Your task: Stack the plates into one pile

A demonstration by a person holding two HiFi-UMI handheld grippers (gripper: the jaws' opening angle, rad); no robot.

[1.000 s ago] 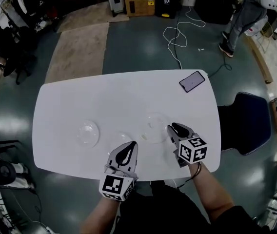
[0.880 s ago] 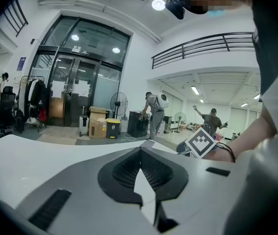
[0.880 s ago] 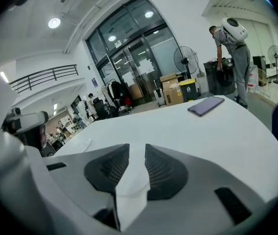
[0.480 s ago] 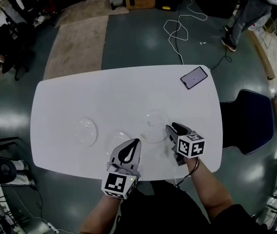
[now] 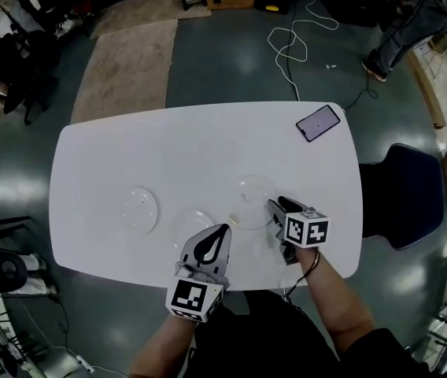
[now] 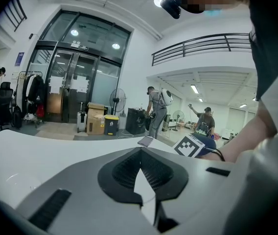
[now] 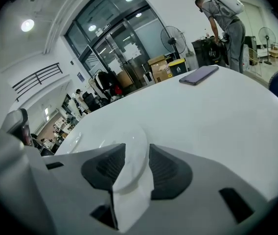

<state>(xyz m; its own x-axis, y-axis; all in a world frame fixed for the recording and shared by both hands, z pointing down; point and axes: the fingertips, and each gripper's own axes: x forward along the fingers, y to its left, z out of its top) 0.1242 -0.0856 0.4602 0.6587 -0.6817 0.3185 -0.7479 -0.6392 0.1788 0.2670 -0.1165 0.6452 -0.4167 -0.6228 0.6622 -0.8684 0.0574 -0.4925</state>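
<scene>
1. Grey-green floor [image 5: 231, 61] surrounds a white desk [image 5: 208, 148]. A tan mat [image 5: 125, 69] lies at 11 o'clock from the desk, a loose white cable [image 5: 290, 42] at 1 o'clock, and a blue chair [image 5: 400, 195] at 3 o'clock, just off the desk's edge.
2. A dark phone [image 5: 318, 123] lies flat at the desk's 1 o'clock corner, well apart from everything else on it.
3. Three clear plates lie singly on the near half of the desk, none on another. From the desk's middle, the left plate [image 5: 139, 209] is at 8 o'clock, the middle plate [image 5: 194, 225] at 6 o'clock and the right plate [image 5: 253, 201] at 4 o'clock.
4. The right gripper [image 5: 278, 205] reaches in from 5 o'clock to the near rim of the right plate.
5. In the right gripper view, the right gripper [image 7: 137, 146] has its fingers spread wide, and they have just been opening. The rim of the right plate [image 7: 130, 160] stands between them, and the pads do not press on it.
6. The left gripper [image 5: 220, 231] sits near the desk's 6 o'clock edge, its tip just beside the middle plate at that plate's 3 o'clock. Whether it touches the rim cannot be told.
7. In the left gripper view, the left gripper [image 6: 140, 153] has its fingers pressed together with nothing between them.
</scene>
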